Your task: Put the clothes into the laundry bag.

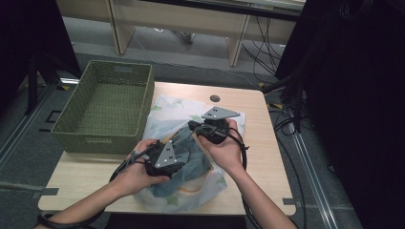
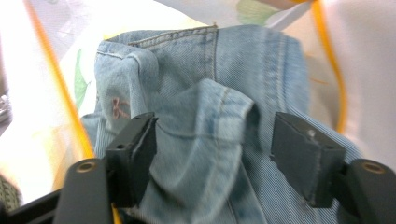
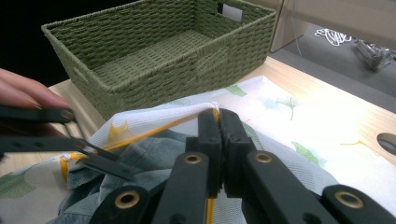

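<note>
at the table's left edge [image 1: 248, 143], a green woven basket [image 1: 71, 124], rectangular, with handle slots in its walls and nothing inside. just beside it, touching or nearly touching its right wall, a white mesh laundry bag [image 1: 167, 107] printed with green leaves and trimmed with an orange zipper band [image 2: 56, 88], spread flat on the wood. at the bag's mouth, a crumpled light-blue denim garment [image 1: 191, 157], faded, with stitched seams, a folded hem bunched up, and a small pink bow mark [image 2: 120, 108] near one seam.

left gripper [image 2: 212, 154] low over the denim, jaws spread wide, just been opening, a ridge of fabric between the pads but not pressed by either. right gripper [image 3: 219, 135] with jaws pressed together, pinching the bag's white edge with its orange band and lifting it above the denim.

near the far edge of the table, a round cable hole [image 1: 215, 98]. beyond, grey floor, light wooden desk legs [image 1: 119, 28], loose black cables [image 1: 286, 95] at the right. both hands and trailing cables crowded over the garment, hiding much of it from above.
</note>
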`<act>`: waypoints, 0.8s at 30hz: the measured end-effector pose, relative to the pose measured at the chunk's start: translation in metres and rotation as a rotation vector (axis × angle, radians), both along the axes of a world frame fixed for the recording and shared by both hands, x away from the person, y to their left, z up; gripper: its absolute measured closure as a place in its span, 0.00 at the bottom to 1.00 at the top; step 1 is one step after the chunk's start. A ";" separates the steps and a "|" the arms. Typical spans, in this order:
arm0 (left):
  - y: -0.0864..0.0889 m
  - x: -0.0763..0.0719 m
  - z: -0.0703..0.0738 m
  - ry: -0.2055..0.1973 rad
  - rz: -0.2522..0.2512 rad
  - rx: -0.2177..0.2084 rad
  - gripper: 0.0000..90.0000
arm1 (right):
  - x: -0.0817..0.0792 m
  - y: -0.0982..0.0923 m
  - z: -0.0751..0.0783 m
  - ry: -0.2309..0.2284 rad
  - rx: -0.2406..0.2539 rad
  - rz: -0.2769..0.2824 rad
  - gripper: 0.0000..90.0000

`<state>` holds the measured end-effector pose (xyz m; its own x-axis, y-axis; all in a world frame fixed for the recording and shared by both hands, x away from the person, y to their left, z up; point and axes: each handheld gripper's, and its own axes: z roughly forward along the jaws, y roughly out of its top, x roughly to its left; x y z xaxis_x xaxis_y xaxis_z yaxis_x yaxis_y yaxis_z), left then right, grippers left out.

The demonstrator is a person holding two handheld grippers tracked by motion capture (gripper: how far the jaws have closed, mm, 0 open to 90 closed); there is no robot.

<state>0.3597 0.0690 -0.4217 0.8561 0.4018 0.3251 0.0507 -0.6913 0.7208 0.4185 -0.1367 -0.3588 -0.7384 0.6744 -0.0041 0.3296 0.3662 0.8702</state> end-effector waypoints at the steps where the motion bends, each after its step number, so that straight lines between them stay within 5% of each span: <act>1: 0.003 -0.003 0.001 0.010 -0.006 0.001 0.31 | 0.000 0.000 0.000 0.000 0.001 0.000 1.00; 7: 0.013 -0.014 -0.021 0.080 -0.022 0.059 0.27 | 0.000 0.001 0.000 0.001 -0.002 0.003 1.00; 14: 0.003 -0.013 -0.052 0.132 -0.057 0.148 0.22 | -0.001 0.002 -0.001 0.005 -0.006 0.005 1.00; 18: -0.001 -0.006 -0.063 0.120 -0.048 0.209 0.31 | -0.001 0.003 -0.002 0.009 -0.009 0.012 1.00; 24: -0.003 0.003 -0.066 0.220 -0.061 0.231 0.52 | 0.000 0.003 -0.004 0.016 -0.014 0.017 1.00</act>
